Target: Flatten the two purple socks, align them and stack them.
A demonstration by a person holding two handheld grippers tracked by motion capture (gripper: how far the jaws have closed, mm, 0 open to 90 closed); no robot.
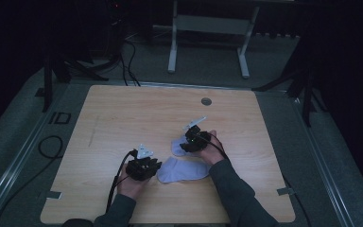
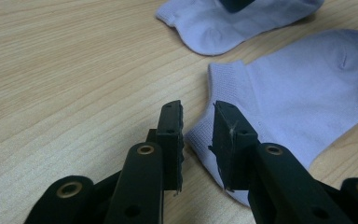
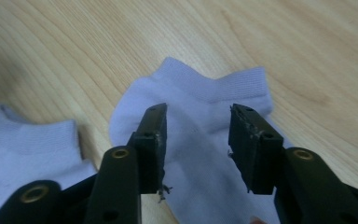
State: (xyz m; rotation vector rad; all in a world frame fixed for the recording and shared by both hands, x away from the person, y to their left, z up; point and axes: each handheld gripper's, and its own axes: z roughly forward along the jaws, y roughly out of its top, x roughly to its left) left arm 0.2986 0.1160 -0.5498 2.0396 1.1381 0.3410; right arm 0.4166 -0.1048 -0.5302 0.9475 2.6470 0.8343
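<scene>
Two soft lavender socks [image 1: 183, 170], wood-grain table [image 1: 123, 113]

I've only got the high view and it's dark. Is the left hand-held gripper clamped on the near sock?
Observer: No. The left hand-held gripper has its jaws parted. The cuff corner of the near sock lies at the tips, unpinched.
Operator: And the right one?
Observer: The right hand-held gripper stands wide open over the far sock, which lies flat below the gap.
Operator: Which end of it?
Observer: The ribbed cuff lies just beyond the jaw tips.
</scene>
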